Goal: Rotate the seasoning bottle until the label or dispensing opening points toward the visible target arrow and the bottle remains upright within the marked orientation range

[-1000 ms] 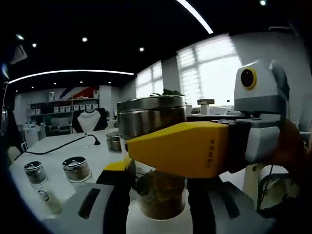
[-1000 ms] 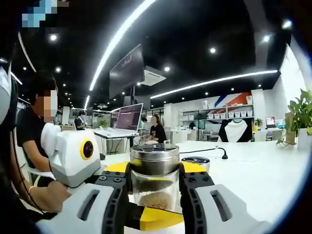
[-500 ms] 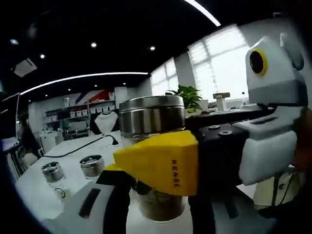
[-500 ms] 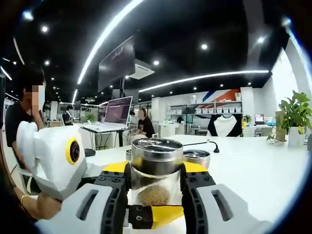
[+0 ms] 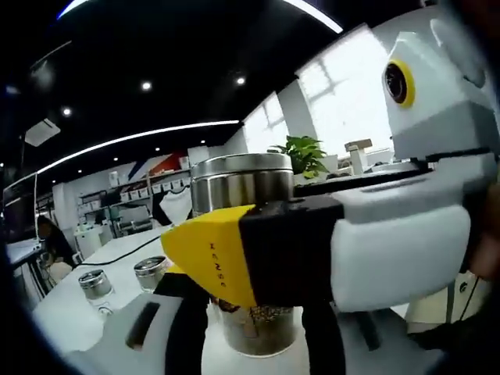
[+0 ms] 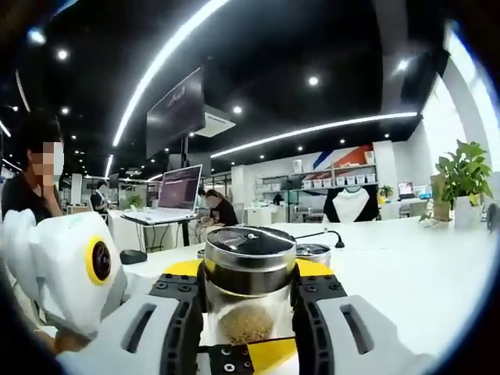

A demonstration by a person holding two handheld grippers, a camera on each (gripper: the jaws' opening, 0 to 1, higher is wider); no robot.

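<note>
Between the jaws of your right tongs (image 6: 248, 328) stands the seasoning bottle (image 6: 249, 293), upright, its long axis vertical and its steel cap level above the jaw tops. Both right jaws press the glass body, one on each side, so these tongs are clamped on the bottle. Your left tongs (image 5: 251, 344) meet the same bottle (image 5: 248, 258) from the other side: it rises between those jaws as well, but the yellow-tipped jaw of the right tongs crosses in front of the glass, so I cannot tell whether the left jaws touch it or stand just off it.

Relative to the bottle, the right tongs lie directly behind and astride it and are the nearer pair for turning. The turn, in my judgement, must run about the vertical axis, with no tilt. No label and no target arrow is legible in either view, and the cap's openings cannot be made out, so the present heading cannot be confirmed.

Beyond the bottle on the white counter (image 6: 406, 266), two spare shakers (image 5: 123, 280) stand well apart from it, as does a potted plant (image 6: 461, 176).
</note>
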